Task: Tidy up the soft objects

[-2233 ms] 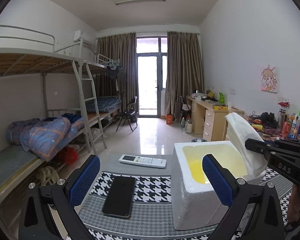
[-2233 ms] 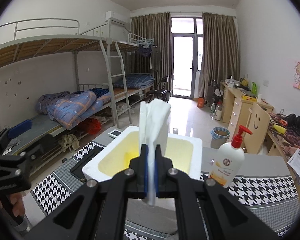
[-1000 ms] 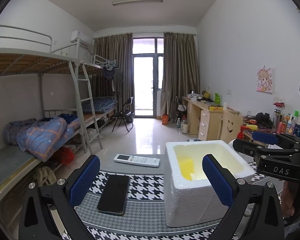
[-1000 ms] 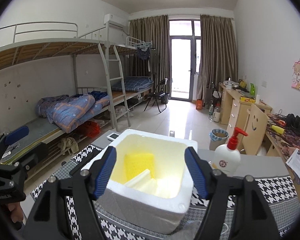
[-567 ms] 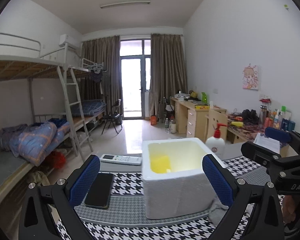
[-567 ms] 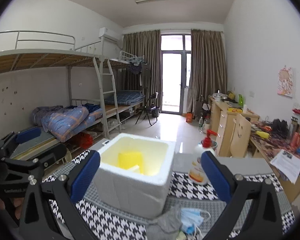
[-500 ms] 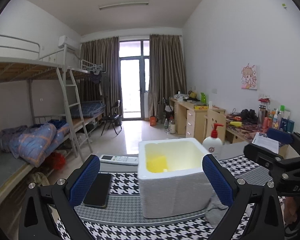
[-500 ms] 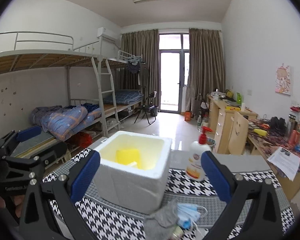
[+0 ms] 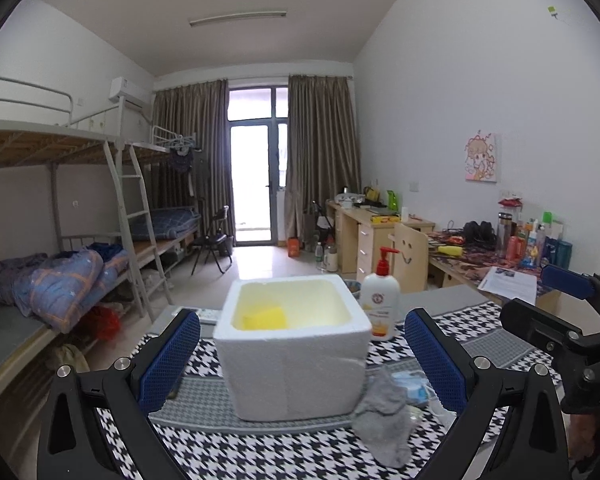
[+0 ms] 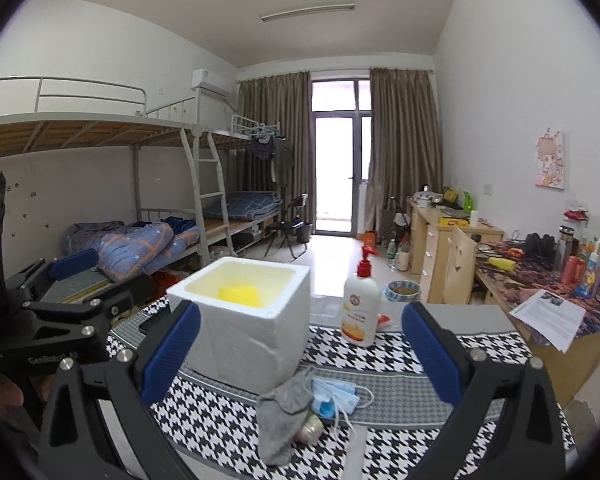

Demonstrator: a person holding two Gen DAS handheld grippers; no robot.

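Sock [image 10: 282, 416] lying lengthwise toward camera beside foam box [image 10: 244, 320], both tools released, empty.

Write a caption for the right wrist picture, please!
Open right hand-held gripper faces a foam box, grey sock and blue mask.

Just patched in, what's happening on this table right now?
A person holds two grippers over a houndstooth tablecloth. Both the left gripper and the right gripper are open and empty. The white foam box already contains a yellow sponge. A crumpled grey sock and a blue face mask lie on the cloth in front of the box, not yet packed. A white pump bottle stands beside the box.
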